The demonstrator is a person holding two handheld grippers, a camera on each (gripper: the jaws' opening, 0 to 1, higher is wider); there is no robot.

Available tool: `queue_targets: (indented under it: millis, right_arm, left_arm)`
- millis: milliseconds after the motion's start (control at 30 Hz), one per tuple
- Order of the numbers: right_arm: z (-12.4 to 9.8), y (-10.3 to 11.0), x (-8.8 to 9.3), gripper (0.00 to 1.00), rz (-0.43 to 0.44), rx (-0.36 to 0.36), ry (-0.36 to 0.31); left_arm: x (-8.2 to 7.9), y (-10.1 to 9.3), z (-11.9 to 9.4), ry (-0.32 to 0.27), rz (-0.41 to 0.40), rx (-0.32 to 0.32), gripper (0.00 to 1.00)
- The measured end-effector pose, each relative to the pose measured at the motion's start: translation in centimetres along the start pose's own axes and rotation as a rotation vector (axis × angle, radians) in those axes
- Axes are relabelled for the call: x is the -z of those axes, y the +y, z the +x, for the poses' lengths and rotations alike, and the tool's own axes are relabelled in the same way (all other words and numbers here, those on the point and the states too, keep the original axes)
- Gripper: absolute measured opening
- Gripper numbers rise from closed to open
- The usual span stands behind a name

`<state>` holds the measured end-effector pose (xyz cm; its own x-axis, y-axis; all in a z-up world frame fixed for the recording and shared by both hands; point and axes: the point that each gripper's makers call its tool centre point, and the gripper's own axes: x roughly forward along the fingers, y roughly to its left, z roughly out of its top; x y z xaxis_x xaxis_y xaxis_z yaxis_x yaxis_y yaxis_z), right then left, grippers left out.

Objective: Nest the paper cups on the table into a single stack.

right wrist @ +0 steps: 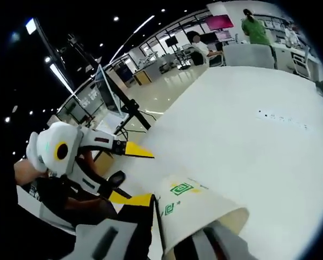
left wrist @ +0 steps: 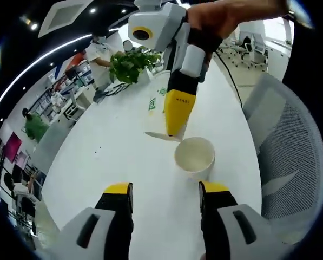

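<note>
An empty white paper cup (left wrist: 195, 157) stands upright on the white table (left wrist: 112, 141), just ahead of my left gripper (left wrist: 165, 190), which is open with nothing between its yellow-tipped jaws. My right gripper (left wrist: 171, 122) reaches down from above, shut on a second paper cup (left wrist: 157, 105) with a green logo. That cup hangs mouth down just left of and beyond the standing one. In the right gripper view the held cup (right wrist: 199, 214) lies sideways in my right gripper (right wrist: 177, 230), and the left gripper (right wrist: 130, 151) shows at the left, open.
A grey mesh chair (left wrist: 291, 157) stands against the table's right edge. A potted plant (left wrist: 131, 62) sits at the far end, and a black cable (left wrist: 231, 70) runs along the table there. Another chair (right wrist: 248, 54) and people stand in the office behind.
</note>
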<state>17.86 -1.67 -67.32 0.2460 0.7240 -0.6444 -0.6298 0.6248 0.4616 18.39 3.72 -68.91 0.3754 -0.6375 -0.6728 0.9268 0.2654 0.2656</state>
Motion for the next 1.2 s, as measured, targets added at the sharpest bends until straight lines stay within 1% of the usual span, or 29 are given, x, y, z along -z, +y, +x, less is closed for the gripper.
queue_targets:
  millis: [67,100,233,300,333,433,600,633,667,733,833,900,967,1200]
  right_arm:
    - [0.1,-0.3,0.2,0.08,-0.016,0.01,0.014]
    - [0.1,-0.4,0.2,0.08,-0.02,0.012,0.018]
    - [0.3,-1.0,0.9,0.08,-0.074,0.034,0.067]
    - [0.4,-1.2,1.2,0.08,-0.097,0.041,0.088]
    - [0.3,-0.9,1.5,0.08,-0.108,0.044,0.099]
    - [0.4,-1.1,1.7,0.08,-0.131,0.048,0.126]
    - [0.6,-1.2,2.2,0.08,-0.184,0.061,0.177]
    - [0.6,-1.2,2.3,0.08,-0.193,0.063,0.185]
    - [0.8,-1.6,2.2,0.08,-0.206,0.067,0.201]
    - [0.6,-1.4,2.8,0.08,-0.235,0.07,0.223]
    - [0.8,-1.6,2.9,0.08,-0.257,0.076,0.25]
    - [1.0,-1.5,3.3,0.08,-0.276,0.078,0.273]
    - [1.3,-1.6,3.5,0.08,-0.29,0.084,0.292]
    - [1.9,-0.7,4.7,0.08,-0.34,0.081,0.359]
  left_arm:
    - [0.7,0.4,0.3,-0.007,-0.033,0.01,0.49]
    - [0.6,0.2,0.2,-0.008,-0.038,0.011,0.5]
    - [1.5,-0.3,0.4,-0.005,-0.079,0.027,0.52]
    - [1.0,-1.1,0.0,-0.017,-0.111,0.033,0.53]
    - [1.0,-1.3,-0.1,-0.019,-0.123,0.036,0.54]
    - [2.0,-1.3,0.2,-0.019,-0.143,0.04,0.56]
    - [2.6,-2.0,0.1,-0.026,-0.188,0.048,0.58]
    - [2.5,-2.3,-0.1,-0.027,-0.193,0.051,0.58]
    - [2.4,-2.6,-0.2,-0.03,-0.2,0.052,0.58]
    - [2.4,-2.8,-0.3,-0.034,-0.21,0.053,0.59]
    - [3.0,-2.9,-0.5,-0.04,-0.223,0.051,0.6]
    - [2.9,-3.3,-0.9,-0.039,-0.228,0.045,0.6]
    - [3.2,-3.3,-1.0,-0.043,-0.246,0.037,0.6]
    - [3.2,-3.7,-1.4,-0.051,-0.269,0.025,0.6]
